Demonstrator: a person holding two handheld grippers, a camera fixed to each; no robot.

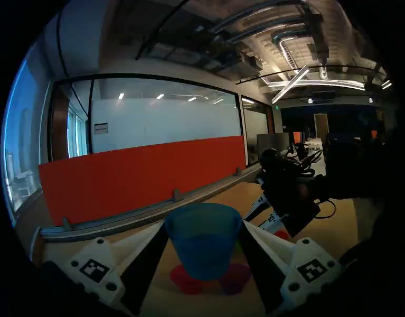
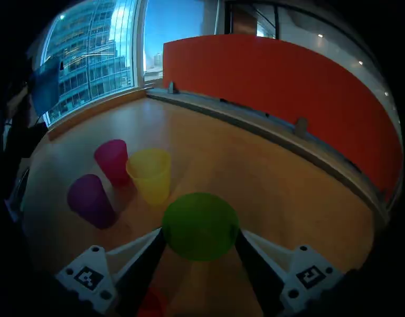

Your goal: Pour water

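Left gripper view: the camera rides on the left gripper [image 1: 203, 232] and faces roughly level along its fingers, past the translucent blue plastic cup [image 1: 204, 251] very near the lens, toward the long orange partition panel [image 1: 144, 177] and the ceiling. Right gripper view: the camera rides on the right gripper [image 2: 200, 235], tilted down over the light wooden tabletop [image 2: 265, 179], with the translucent green plastic cup [image 2: 200, 222] close in front. Both views share the panel, the tabletop and the blue cup, which lies far off at the right gripper view's upper left.
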